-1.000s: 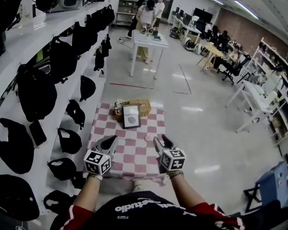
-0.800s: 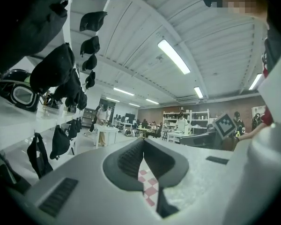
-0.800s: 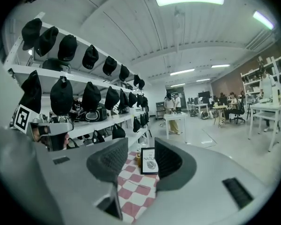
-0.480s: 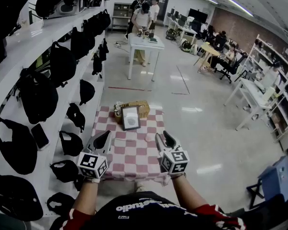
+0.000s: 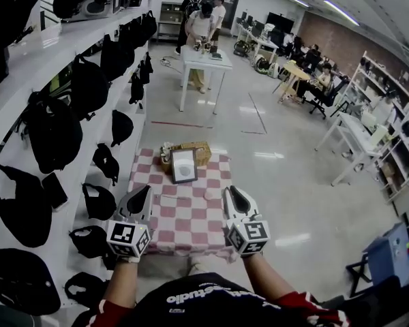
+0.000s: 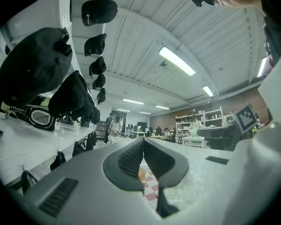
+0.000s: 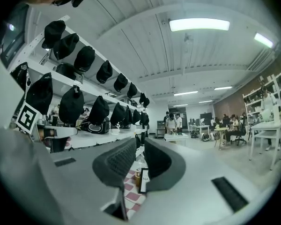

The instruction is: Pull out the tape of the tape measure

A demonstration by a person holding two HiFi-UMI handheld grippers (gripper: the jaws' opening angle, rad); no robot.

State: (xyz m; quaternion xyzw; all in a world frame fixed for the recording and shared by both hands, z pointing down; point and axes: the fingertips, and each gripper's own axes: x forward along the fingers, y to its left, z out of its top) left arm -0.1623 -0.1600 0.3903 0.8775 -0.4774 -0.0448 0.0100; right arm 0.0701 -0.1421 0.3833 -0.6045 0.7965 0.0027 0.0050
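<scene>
I cannot make out a tape measure in any view. The table with the red-and-white checked cloth (image 5: 184, 216) lies below and ahead of both grippers. My left gripper (image 5: 140, 195) hovers over the cloth's left side, its jaws shut with nothing between them; in the left gripper view (image 6: 143, 143) the pads meet at the tip. Over the cloth's right side, my right gripper (image 5: 233, 196) has just been closing its jaws. In the right gripper view (image 7: 140, 144) a narrow gap remains and nothing is in it. Both grippers point level.
A wicker basket (image 5: 196, 152) and a framed sign (image 5: 184, 165) stand at the cloth's far edge, with small items beside them. Shelves of black bags and caps (image 5: 51, 131) line the left. People stand at a white table (image 5: 203, 60) farther back. Bare floor lies to the right.
Both grippers have risen above the cloth. The right gripper's jaws, spread wide before, now stand almost together. The left jaws have also come together.
</scene>
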